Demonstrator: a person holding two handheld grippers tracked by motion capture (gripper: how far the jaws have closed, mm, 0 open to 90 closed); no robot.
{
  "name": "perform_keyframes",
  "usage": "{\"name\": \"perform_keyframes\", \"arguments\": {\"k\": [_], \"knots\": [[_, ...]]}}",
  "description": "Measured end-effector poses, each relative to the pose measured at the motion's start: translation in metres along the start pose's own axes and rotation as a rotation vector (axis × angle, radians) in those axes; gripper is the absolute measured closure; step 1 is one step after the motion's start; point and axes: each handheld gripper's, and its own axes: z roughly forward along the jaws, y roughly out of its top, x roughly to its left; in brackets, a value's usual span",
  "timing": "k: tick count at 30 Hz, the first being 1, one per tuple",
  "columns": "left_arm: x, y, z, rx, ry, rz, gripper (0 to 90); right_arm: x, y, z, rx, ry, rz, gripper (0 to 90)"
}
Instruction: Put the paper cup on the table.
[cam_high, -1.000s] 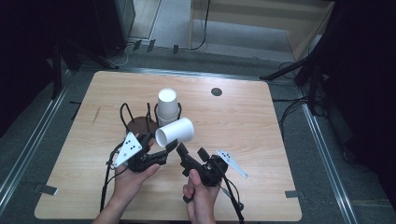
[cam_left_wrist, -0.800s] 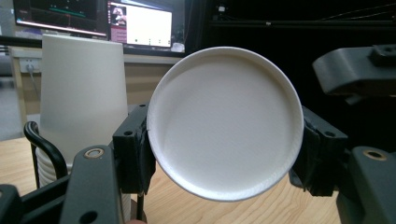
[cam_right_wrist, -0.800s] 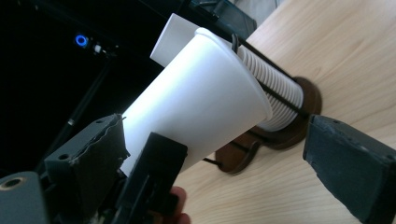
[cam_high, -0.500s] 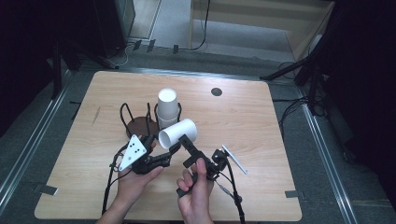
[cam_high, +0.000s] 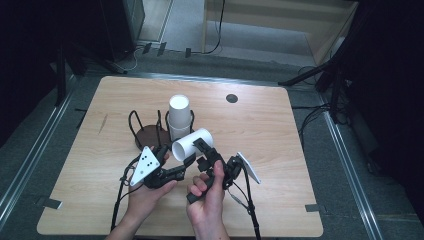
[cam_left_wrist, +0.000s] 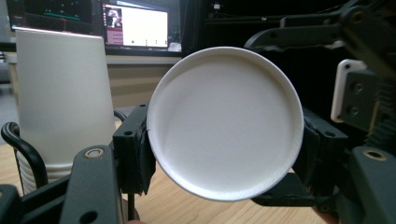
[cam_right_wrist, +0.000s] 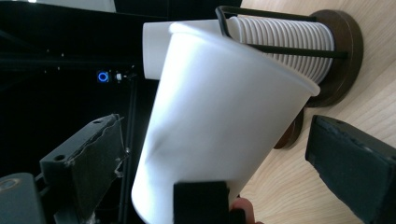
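Since half a second ago the right gripper (cam_high: 200, 146) has drawn in closer to the cup (cam_high: 192, 144), and its grey plate now stands further to the right; the left gripper (cam_high: 186, 161) has tilted a little, its own plate lower and nearer the table (cam_high: 280, 200) edge. Cup, stack (cam_high: 179, 116) and holder (cam_high: 148, 134) sit where they were.

In the high view the cup lies on its side above the table, just in front of the stack, held between the two grippers with its mouth toward the left one. In the left gripper view the cup's round end (cam_left_wrist: 225, 122) faces the camera squarely, and the two black fingers (cam_left_wrist: 134, 149) press against its rim on either side: this gripper is closed on the cup. The stack (cam_left_wrist: 63, 100) stands upright just behind, at the left.

In the right gripper view the cup's wall (cam_right_wrist: 219, 126) runs up between the jaws, with clear space on both sides, the left finger (cam_right_wrist: 88, 163) near it and the right one (cam_right_wrist: 355, 163) well apart: this gripper stands spread around the cup, not pinching it. The ribbed stack (cam_right_wrist: 280, 42) in its wire holder (cam_right_wrist: 338, 56) lies just beyond the cup's rim.
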Motion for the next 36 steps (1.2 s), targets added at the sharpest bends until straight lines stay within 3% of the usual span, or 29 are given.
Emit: {"name": "perform_keyframes", "arguments": {"k": [1,14,20,22,29,35,36], "knots": [[0.000,0.000,0.000,-0.002,0.001,0.004,33.5,0.000,0.002,0.003,0.004,-0.002,0.031,4.0],[-0.003,-0.001,0.001,0.001,-0.013,0.037,33.5,-0.005,0.010,0.017,0.030,0.012,0.131,4.3],[-0.005,0.000,0.001,0.011,-0.026,0.037,33.4,-0.008,0.013,0.021,0.032,0.031,0.175,9.6],[-0.005,0.000,0.000,0.003,-0.016,0.056,33.3,-0.009,0.013,0.022,0.033,0.037,0.185,12.7],[-0.004,0.001,-0.001,0.011,-0.031,0.025,32.3,-0.009,0.012,0.021,0.020,0.042,0.190,21.8],[-0.005,0.002,-0.003,0.011,-0.022,0.046,31.4,-0.011,0.013,0.020,0.007,0.075,0.184,26.6],[-0.005,0.003,-0.004,0.022,-0.036,0.024,31.5,-0.011,0.014,0.019,0.007,0.082,0.182,27.2]]}}
